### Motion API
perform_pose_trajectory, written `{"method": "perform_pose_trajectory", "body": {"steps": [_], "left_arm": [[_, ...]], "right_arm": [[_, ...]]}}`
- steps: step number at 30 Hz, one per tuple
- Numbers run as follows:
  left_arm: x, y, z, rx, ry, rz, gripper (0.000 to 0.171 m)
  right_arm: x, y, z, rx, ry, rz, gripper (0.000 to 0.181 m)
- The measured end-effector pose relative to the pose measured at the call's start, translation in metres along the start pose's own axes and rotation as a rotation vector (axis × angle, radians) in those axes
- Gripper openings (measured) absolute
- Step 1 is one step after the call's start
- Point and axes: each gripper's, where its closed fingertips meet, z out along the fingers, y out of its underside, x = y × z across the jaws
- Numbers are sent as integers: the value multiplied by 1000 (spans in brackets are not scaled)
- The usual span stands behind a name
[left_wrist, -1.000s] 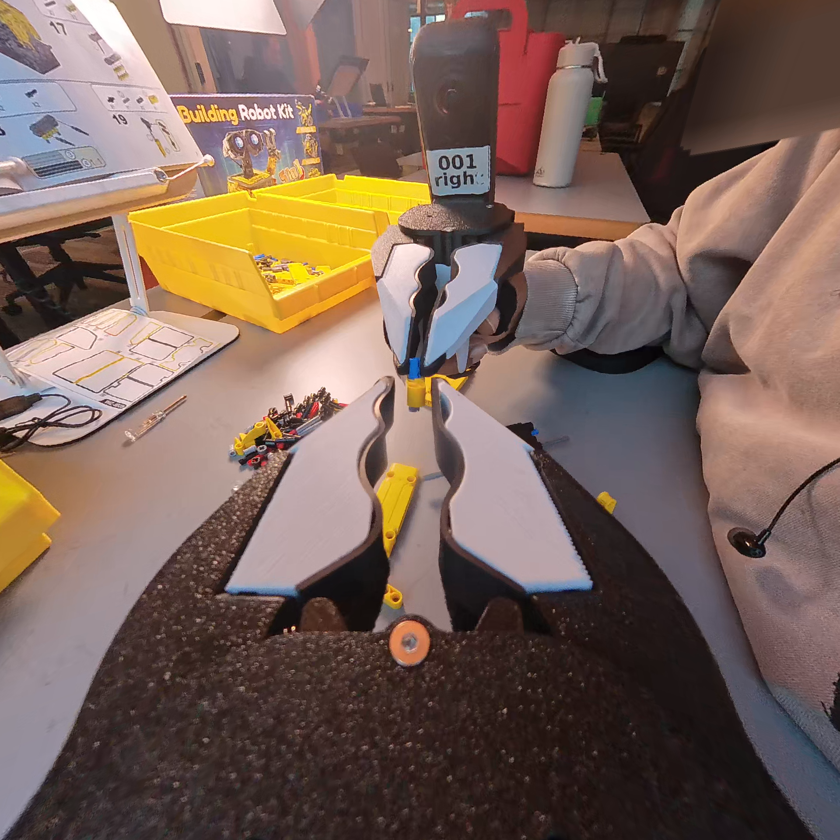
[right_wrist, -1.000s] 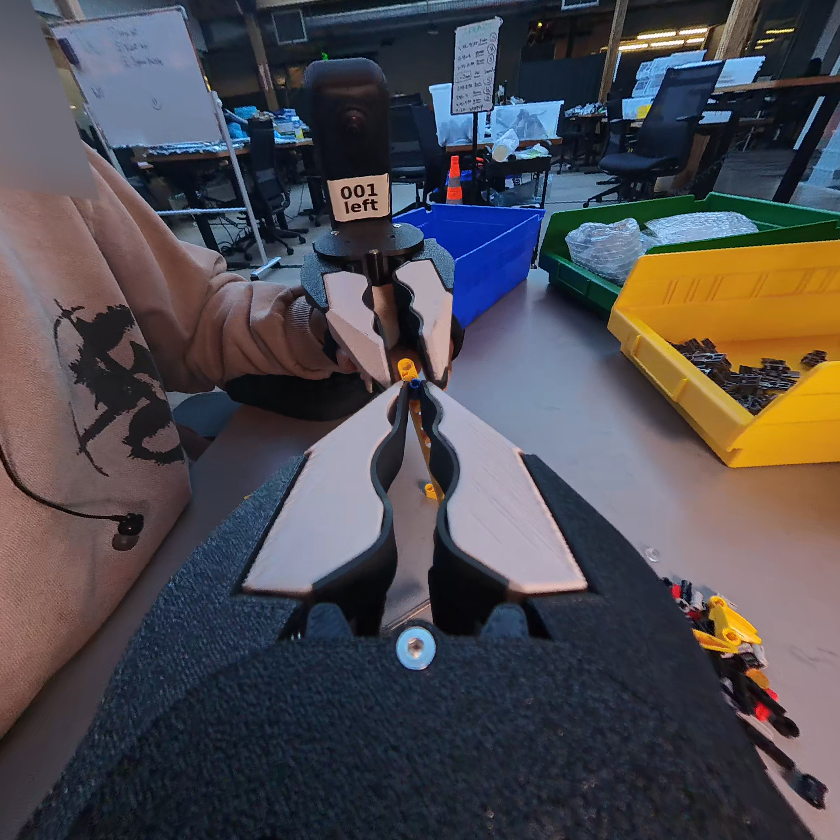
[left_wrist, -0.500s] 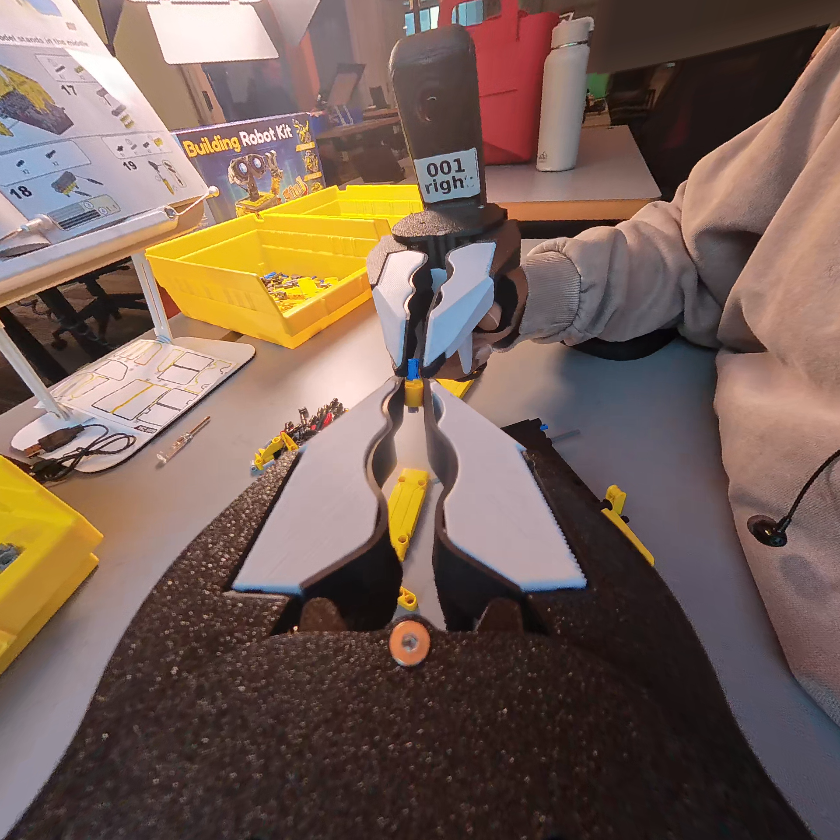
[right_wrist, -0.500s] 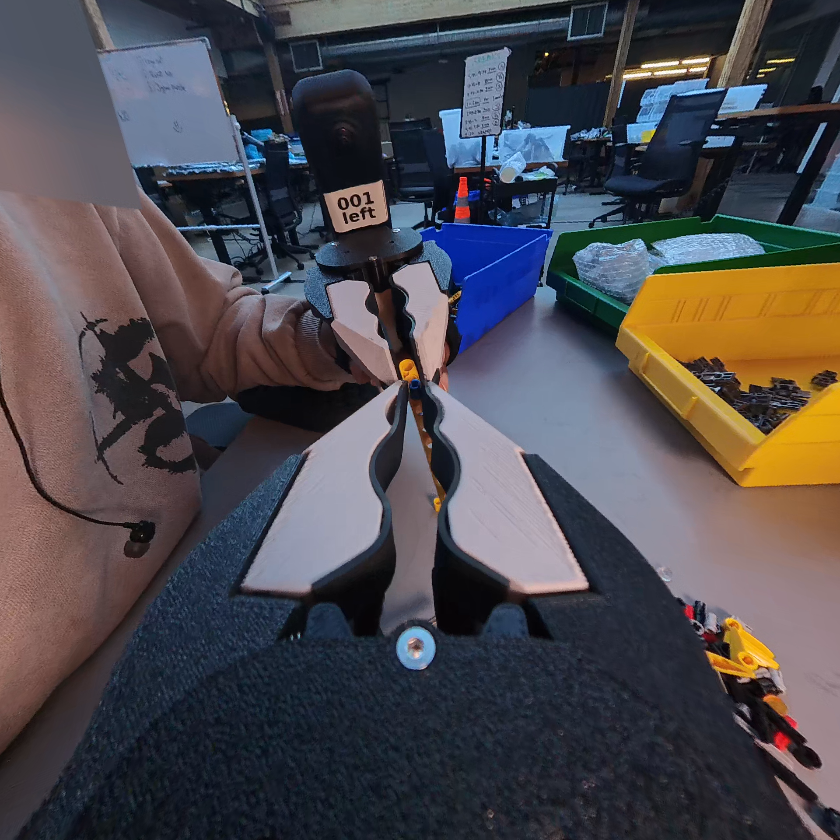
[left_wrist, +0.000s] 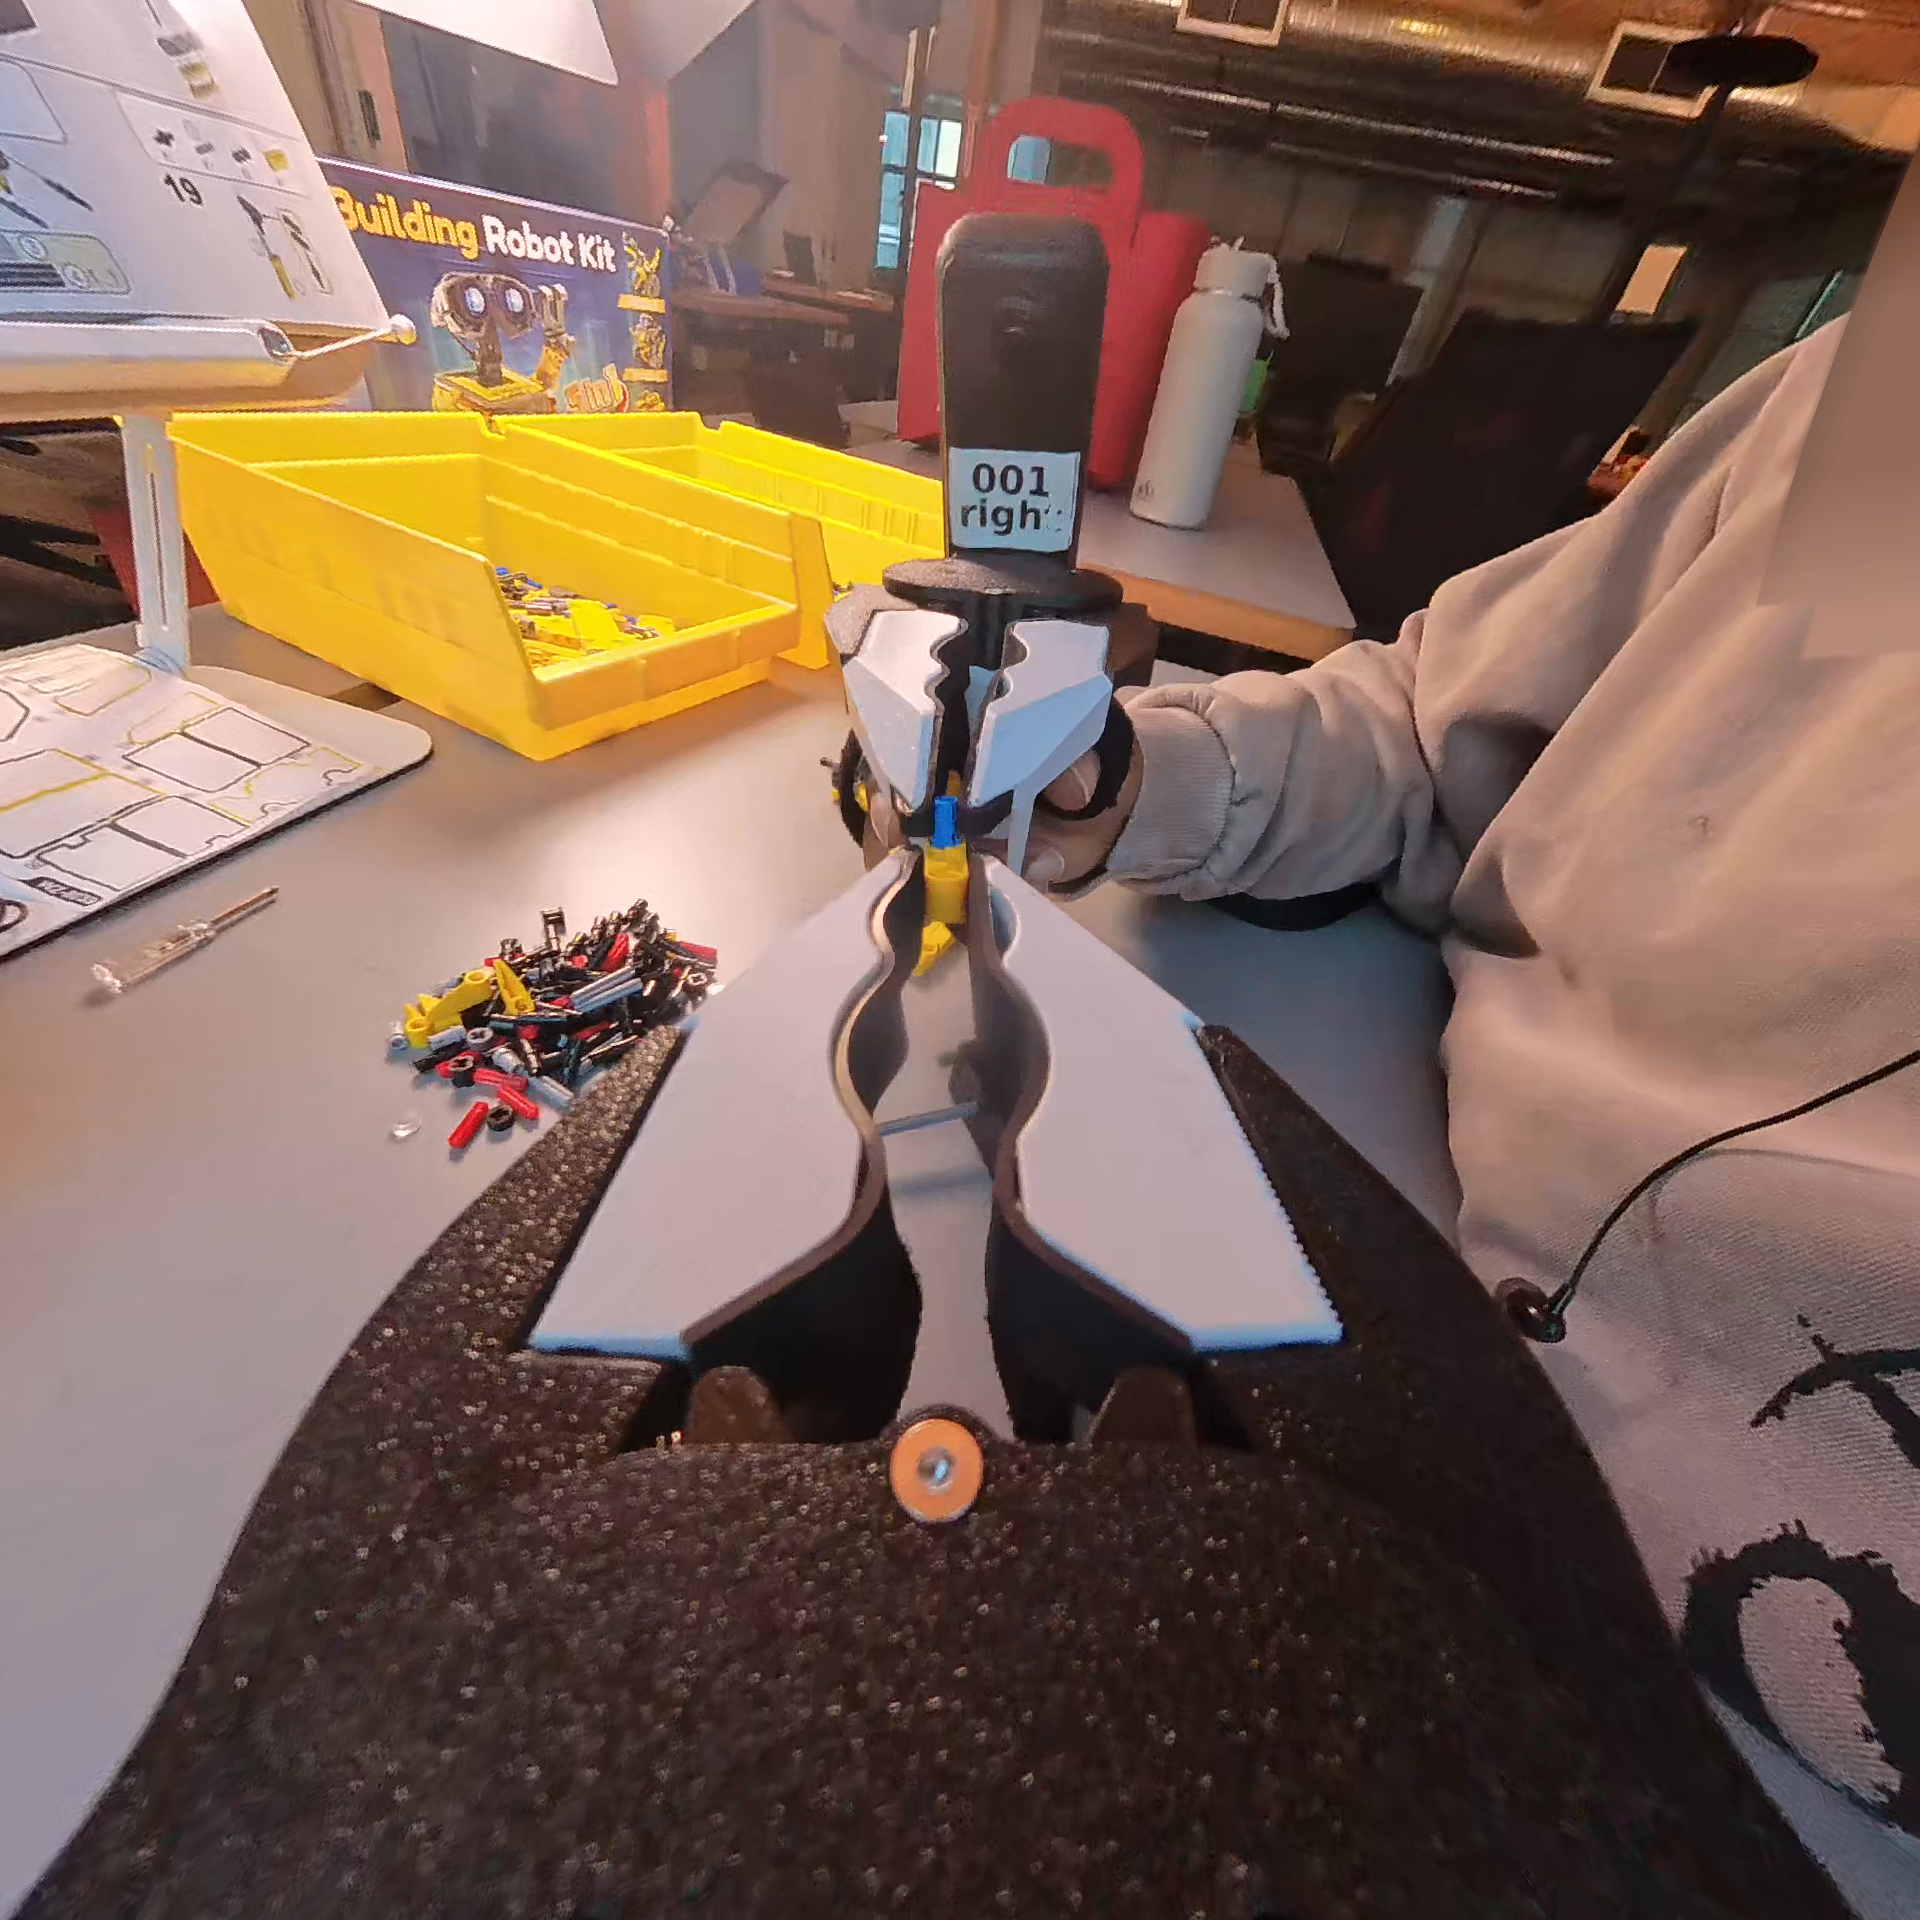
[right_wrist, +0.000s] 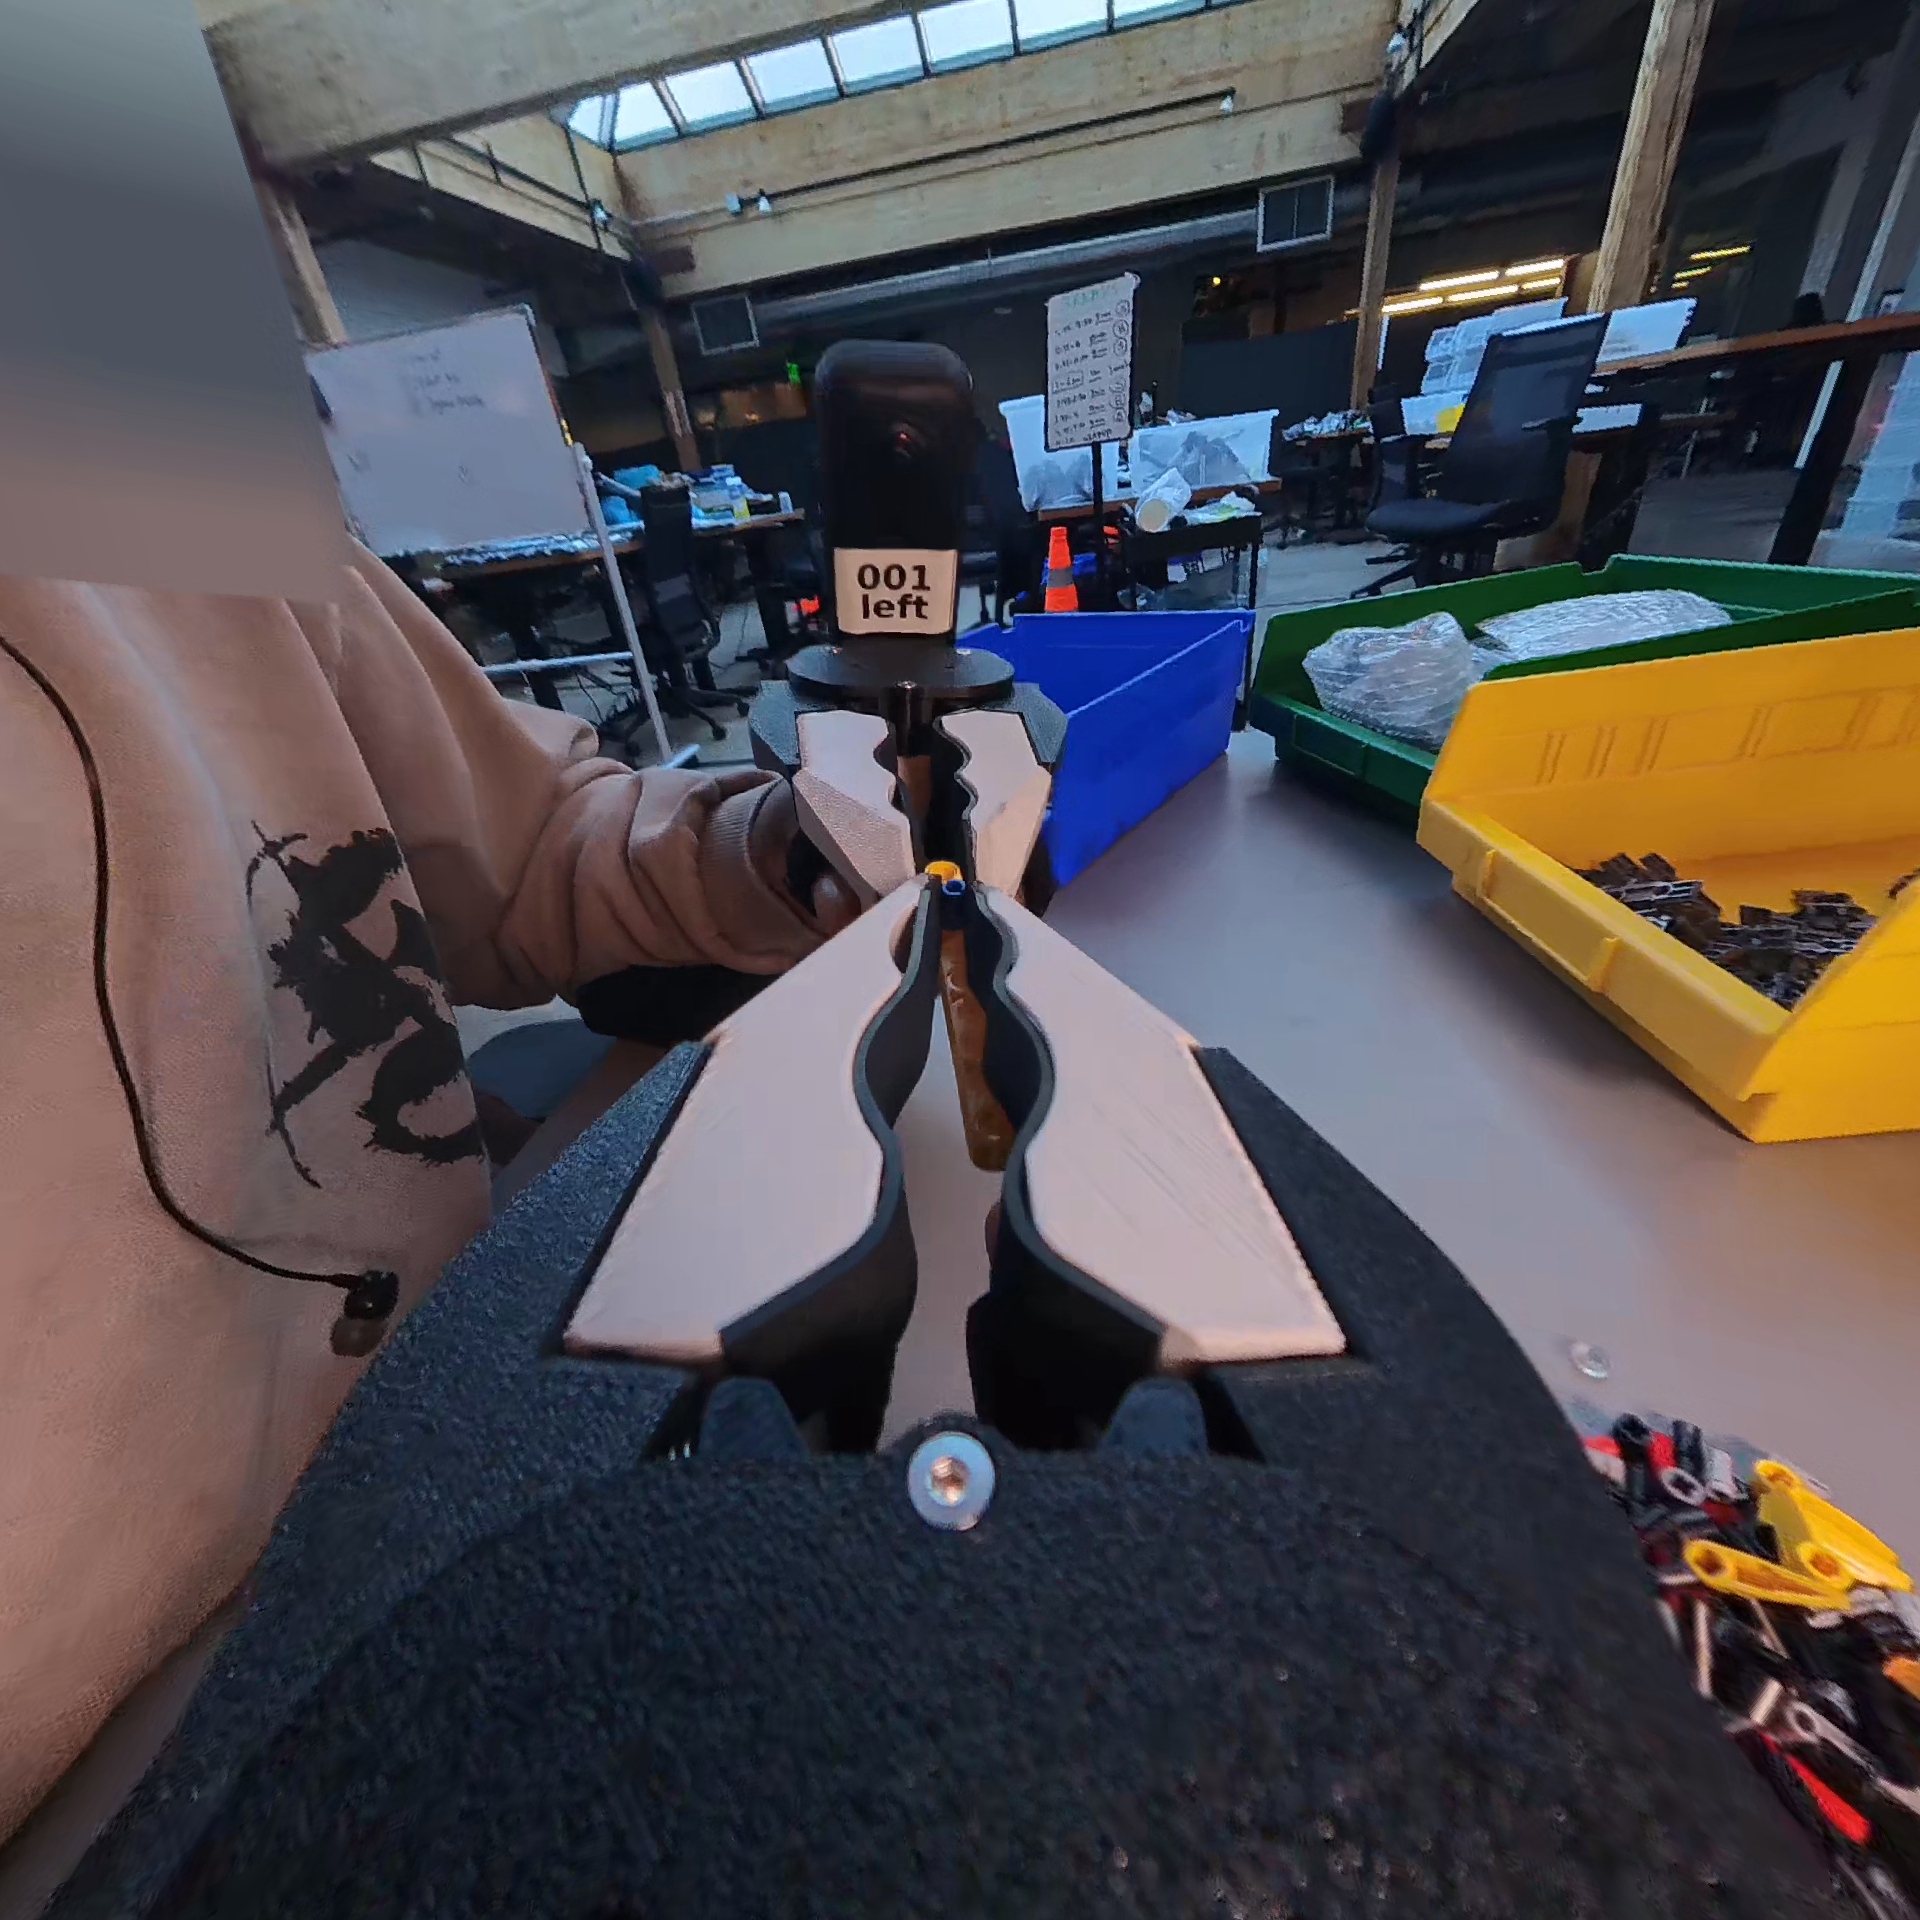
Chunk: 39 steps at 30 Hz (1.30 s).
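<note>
Yellow beam (left_wrist: 940, 896) clamped at left gripper (left_wrist: 943, 883) tips, mid-air over grey table (left_wrist: 260, 1143); right gripper (right_wrist: 943, 896) pinches blue pin (left_wrist: 943, 816) against its far end — tip to tip. Risk: slight misalignment cocks the pin — it could pop free.

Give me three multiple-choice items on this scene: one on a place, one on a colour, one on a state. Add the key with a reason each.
1. Where does the loose pile of small parts lie?
A. on the grey table
B. in the blue bin
C. on the instruction sheet

2. What colour is the peg at the right tool's tips?
A. red
B. blue
C. green

3. How is the left tool?
A. wide open, empty
B. lying on the table
C. shut on the yellow piece

Key: A, the pile rests on bare tabletop; B, the peg is blue; C, the tips pinch the yellow piece.
</note>
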Motion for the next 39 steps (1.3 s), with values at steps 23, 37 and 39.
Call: {"method": "perform_pose_trajectory", "body": {"steps": [23,37,39], "left_arm": [[-1,103,38,-707,162,64,7],[-30,-5,27,-28,238,-357,6],[-27,-4,27,4,262,-390,6]], "right_arm": [[15,-35,-10,-32,82,-235,0],[51,-6,-47,-89,176,-17,34],[46,-5,-41,-71,149,20,32]]}}
